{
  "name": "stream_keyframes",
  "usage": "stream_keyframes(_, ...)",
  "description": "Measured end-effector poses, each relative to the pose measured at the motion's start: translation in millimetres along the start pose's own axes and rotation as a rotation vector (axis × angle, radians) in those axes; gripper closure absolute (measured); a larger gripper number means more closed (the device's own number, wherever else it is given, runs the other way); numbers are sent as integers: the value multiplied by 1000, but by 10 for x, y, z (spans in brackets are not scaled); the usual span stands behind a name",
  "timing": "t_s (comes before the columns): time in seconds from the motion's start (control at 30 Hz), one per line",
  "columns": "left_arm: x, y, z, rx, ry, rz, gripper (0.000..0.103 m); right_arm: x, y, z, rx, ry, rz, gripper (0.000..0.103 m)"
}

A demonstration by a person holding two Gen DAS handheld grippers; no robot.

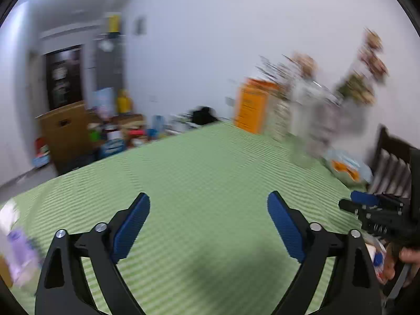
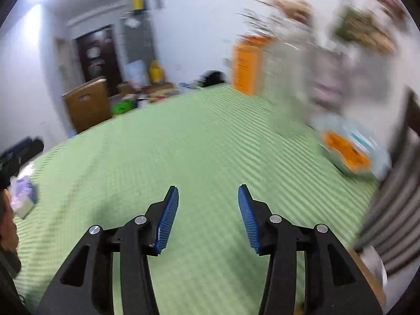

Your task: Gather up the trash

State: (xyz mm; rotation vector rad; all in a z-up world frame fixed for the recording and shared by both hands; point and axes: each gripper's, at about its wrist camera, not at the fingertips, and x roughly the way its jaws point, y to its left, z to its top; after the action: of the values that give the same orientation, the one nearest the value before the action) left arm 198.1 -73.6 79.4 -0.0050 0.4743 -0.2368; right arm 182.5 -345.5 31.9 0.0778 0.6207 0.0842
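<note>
Green striped tablecloth, blurred: crinkly orange-blue wrapper near right edge is judged light, soft; pinch by edge. Left gripper & right gripper are seen w/ fingers apart, empty.

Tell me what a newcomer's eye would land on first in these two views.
First, the green striped tablecloth filling the middle of both views, with both grippers open and empty above it: the left gripper and the right gripper. Next, the orange box at the table's far edge, beside blurred dried flowers, and a packet with orange print on the right.
</note>
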Motion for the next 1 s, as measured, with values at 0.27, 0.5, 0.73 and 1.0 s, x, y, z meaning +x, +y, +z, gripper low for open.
stream_keyframes(0.27,-124,664,-64,-113,16,112,11,209,872,254,-125,-53,119,53)
stream_keyframes(0.5,-298,708,-132,-100,-15,116,11,39,1091,247,-127,-90,127,52)
stream_keyframes(0.73,-460,609,-269,-74,-52,117,11,-204,1158,47,-113,-129,92,50)
stream_keyframes(1.0,-640,508,-632,-60,-73,116,11,-382,1201,-336,-62,-156,64,50)
